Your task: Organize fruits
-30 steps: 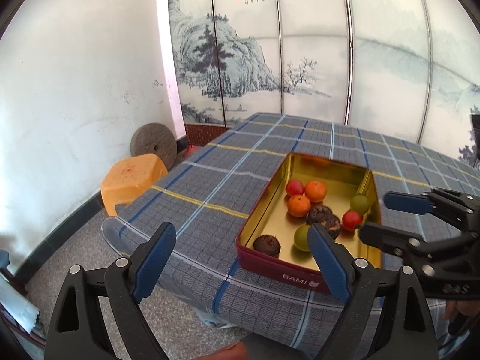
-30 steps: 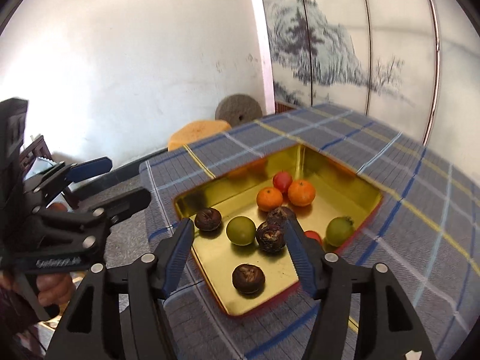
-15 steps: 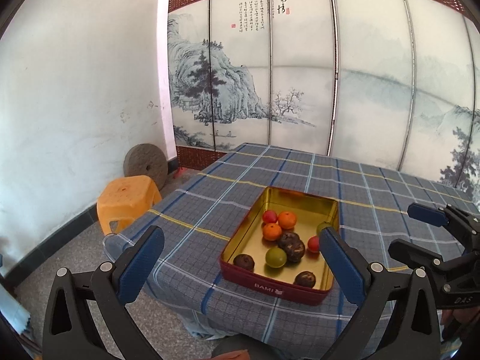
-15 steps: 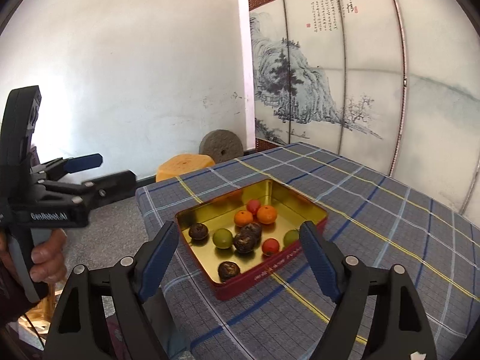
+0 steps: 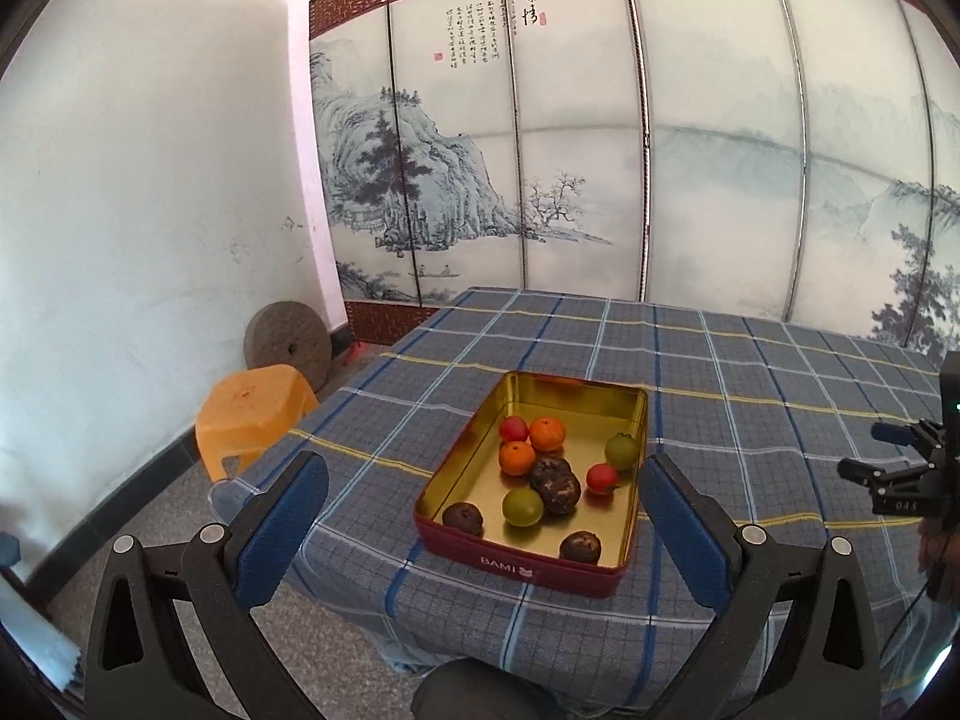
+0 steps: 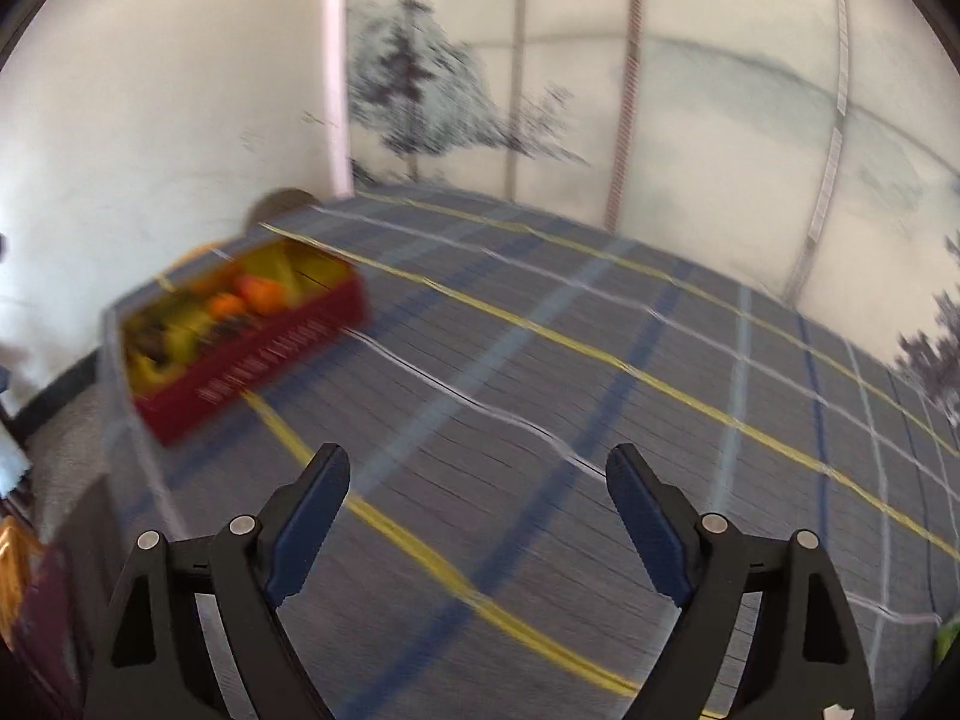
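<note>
The left wrist view shows the fruits (image 5: 543, 476) sharply in the red tin (image 5: 516, 564), near the tabletop (image 5: 750, 372) edge; the right view blurs them. Left gripper (image 5: 480, 516) and right gripper (image 6: 478, 507) jaws spread wide, empty, over open cloth

The tin (image 5: 528, 564) sat on the tabletop (image 5: 750, 384) near its front-left corner, fruits (image 5: 534, 468) inside; a stool (image 5: 255, 414) stood left of the tabletop, a screen (image 5: 600, 180) behind
</note>
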The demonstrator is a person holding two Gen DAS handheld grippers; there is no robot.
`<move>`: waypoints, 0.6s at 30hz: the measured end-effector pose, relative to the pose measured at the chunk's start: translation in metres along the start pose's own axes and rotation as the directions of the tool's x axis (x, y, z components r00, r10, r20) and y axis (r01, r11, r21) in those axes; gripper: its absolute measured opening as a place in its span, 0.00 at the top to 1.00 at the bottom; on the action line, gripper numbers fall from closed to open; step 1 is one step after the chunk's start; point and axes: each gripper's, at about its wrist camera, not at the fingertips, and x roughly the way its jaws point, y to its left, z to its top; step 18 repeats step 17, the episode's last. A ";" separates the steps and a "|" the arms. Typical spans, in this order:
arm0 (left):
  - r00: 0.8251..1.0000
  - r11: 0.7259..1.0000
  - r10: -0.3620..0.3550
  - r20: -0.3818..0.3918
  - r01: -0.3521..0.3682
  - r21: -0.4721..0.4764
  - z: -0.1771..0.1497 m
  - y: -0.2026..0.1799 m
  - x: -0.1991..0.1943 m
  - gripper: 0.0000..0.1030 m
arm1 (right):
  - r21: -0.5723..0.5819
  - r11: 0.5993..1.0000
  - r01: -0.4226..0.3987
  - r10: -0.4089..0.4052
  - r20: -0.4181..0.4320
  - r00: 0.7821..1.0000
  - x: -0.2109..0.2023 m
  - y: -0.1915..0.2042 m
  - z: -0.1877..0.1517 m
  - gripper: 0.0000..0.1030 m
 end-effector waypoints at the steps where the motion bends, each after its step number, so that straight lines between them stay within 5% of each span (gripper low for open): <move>1: 1.000 1.000 -0.005 -0.003 0.005 0.003 0.000 -0.003 0.000 0.00 | 0.023 0.999 0.040 -0.039 -0.029 0.999 0.006 -0.021 -0.007 0.17; 10: 0.999 0.999 0.023 -0.039 -0.022 0.030 0.002 -0.029 0.007 0.00 | 0.150 0.956 0.253 -0.215 -0.230 0.949 0.037 -0.134 -0.045 0.16; 15: 0.998 0.996 0.059 -0.035 -0.056 0.068 0.004 -0.042 0.009 0.00 | 0.161 0.948 0.275 -0.225 -0.269 0.936 0.054 -0.160 -0.044 0.01; 18: 0.997 0.995 0.065 -0.033 -0.062 0.082 0.004 -0.046 0.011 0.00 | 0.181 0.950 0.256 -0.202 -0.270 0.941 0.059 -0.168 -0.041 0.01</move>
